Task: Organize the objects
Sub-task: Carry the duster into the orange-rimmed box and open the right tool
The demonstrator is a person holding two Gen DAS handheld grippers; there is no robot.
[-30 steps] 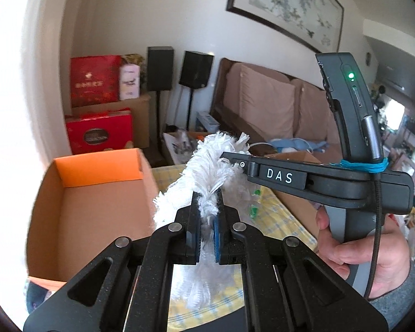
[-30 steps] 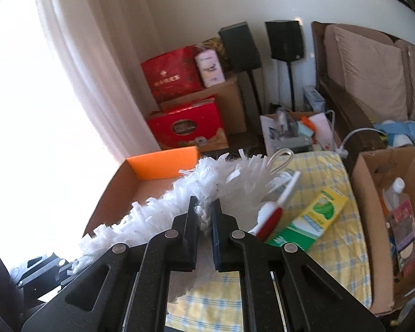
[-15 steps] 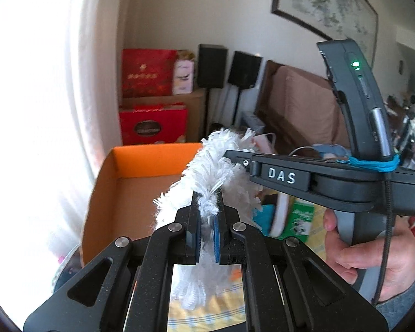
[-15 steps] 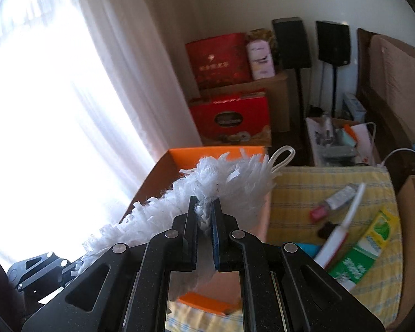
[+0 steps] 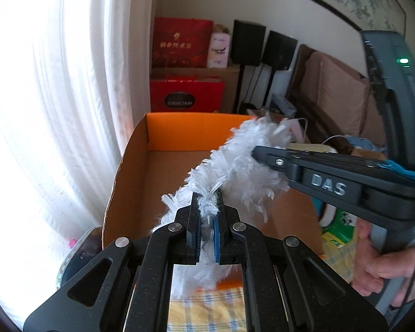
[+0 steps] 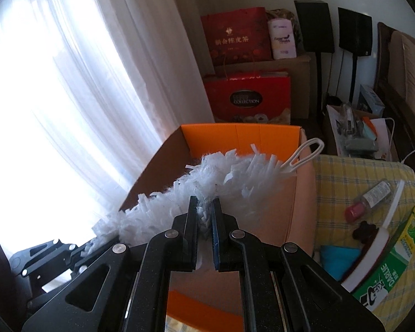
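Both tongs pinch the duster (image 5: 235,163): the left tongs (image 5: 207,231) clamp its white fringe at one part, the right tongs (image 6: 204,222) at another, jaws pressed together on the fluff in each wrist view. The duster hangs between them above the box (image 5: 177,130), its loop (image 6: 304,155) end reaching past the box's right wall toward the table (image 6: 354,171), its other end drooping over the box's near-left corner. To do this step well, I would judge that both ends should be brought inside the box walls before either grip lets go, with the right hand (image 5: 384,262) lowered in step with the left so the soft body does not fold over the rim. Releasing one end first could leave the loop hooked on the wall. Right of the box, a small bottle (image 6: 370,199), a brush (image 6: 373,238) and a green carton (image 6: 393,262) lie on the checked cloth, seemingly yet to be sorted.
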